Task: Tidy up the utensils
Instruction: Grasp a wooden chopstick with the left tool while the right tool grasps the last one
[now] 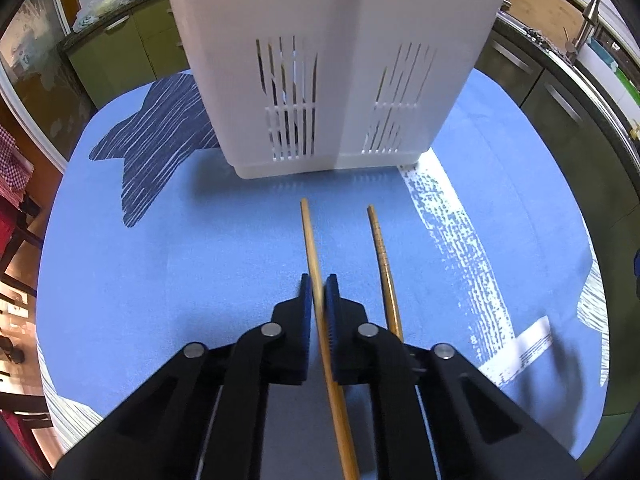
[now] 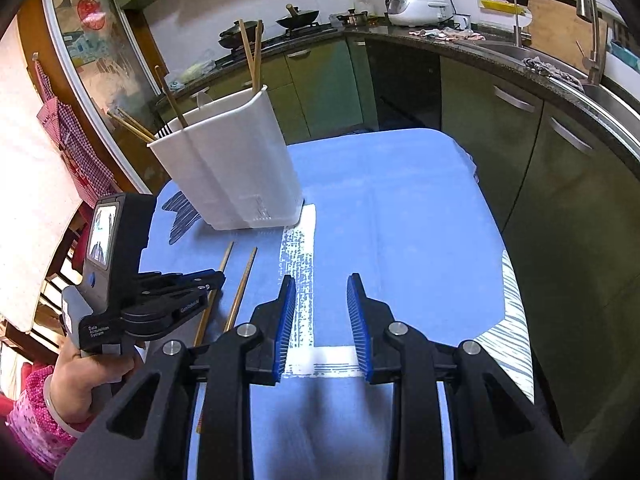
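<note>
Left wrist view is filled ahead by a white slotted utensil holder [image 1: 336,64], which stands upright on the blue tablecloth [image 1: 180,264] and blocks the far side of the table. Two wooden chopsticks are seen in front of it, lying roughly parallel and apart. The left chopstick [image 1: 310,236] is clamped between the blue pads of the left gripper [image 1: 319,294], its tip pointed toward the holder's base. The second chopstick [image 1: 380,248] lies just to the right of that gripper, untouched on the cloth.

From the right wrist view, more chopsticks [image 2: 251,54] are seen standing in the holder [image 2: 228,160], leaning at different angles. A white printed stripe [image 2: 298,264] runs across the cloth beneath the right gripper [image 2: 321,284], whose fingers are spread wide with nothing between them; it is held above the cloth, well apart from the holder. The left gripper [image 2: 216,280] is held low and nearly level by a hand [image 2: 86,376] in a pink sleeve. Green cabinets [image 2: 320,84] and a countertop with a rice cooker [image 2: 416,8] are seen behind.
</note>
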